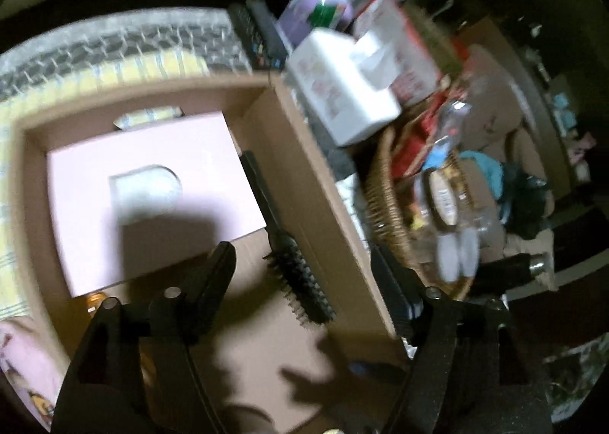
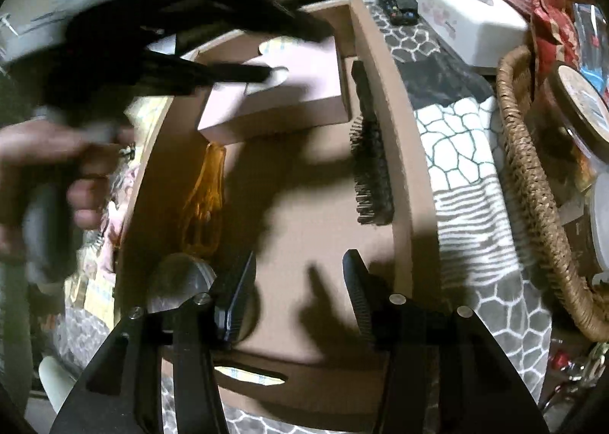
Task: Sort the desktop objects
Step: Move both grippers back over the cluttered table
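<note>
A cardboard box [image 1: 327, 182] holds a pink box [image 1: 152, 198] with a window and a black hairbrush [image 1: 289, 255] along its right wall. My left gripper [image 1: 304, 262] is open and empty above the box, straddling the brush. In the right wrist view the same cardboard box [image 2: 396, 152] holds the pink box [image 2: 281, 102], the hairbrush [image 2: 371, 160], an amber bottle [image 2: 205, 198] and a round glass lid [image 2: 179, 281]. My right gripper [image 2: 300, 274] is open and empty over the box's near end. The left gripper [image 2: 266, 53], blurred, hovers over the pink box.
A wicker basket [image 1: 384, 205] full of packets and jars stands right of the box; it also shows in the right wrist view [image 2: 533, 198]. A white tissue box [image 1: 342, 91], remote controls [image 1: 262, 34] and a purple tub [image 1: 319, 7] lie behind. A patterned cloth [image 2: 464, 152] covers the table.
</note>
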`<state>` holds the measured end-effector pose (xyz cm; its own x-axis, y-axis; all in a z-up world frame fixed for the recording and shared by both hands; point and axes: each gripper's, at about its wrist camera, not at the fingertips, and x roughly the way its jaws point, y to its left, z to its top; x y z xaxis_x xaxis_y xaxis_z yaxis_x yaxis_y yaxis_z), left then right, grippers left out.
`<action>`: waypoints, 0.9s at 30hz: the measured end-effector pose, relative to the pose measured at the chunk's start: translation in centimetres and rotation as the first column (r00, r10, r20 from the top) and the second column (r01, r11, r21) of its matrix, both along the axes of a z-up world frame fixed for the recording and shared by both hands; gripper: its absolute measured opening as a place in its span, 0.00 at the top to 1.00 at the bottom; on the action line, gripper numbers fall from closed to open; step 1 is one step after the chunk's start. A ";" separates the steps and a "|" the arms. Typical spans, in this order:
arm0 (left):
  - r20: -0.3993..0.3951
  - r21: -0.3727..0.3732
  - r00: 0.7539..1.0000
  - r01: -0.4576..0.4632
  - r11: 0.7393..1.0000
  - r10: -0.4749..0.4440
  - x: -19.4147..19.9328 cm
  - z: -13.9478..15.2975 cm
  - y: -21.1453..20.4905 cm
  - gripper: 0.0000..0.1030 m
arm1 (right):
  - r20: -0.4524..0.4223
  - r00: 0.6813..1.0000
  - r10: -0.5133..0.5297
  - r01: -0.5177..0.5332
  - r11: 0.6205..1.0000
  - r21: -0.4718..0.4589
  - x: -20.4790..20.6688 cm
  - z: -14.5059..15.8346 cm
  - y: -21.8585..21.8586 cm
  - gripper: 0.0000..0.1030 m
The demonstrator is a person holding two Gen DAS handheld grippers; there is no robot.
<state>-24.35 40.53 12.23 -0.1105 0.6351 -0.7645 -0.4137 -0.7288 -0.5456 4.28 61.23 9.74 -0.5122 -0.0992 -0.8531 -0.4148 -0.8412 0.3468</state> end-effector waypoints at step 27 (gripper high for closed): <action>-0.143 0.135 0.986 -0.070 0.988 0.090 6.8 3.5 -15.7 0.04 | 0.239 0.923 -0.302 0.306 0.952 0.021 -6.1 -2.7 -0.3 0.28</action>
<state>-17.56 24.79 15.69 -0.2708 0.7119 -0.6480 -0.4403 -0.6902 -0.5742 -1.80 60.92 7.06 -0.3034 0.0148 -0.9527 -0.7216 -0.6565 0.2196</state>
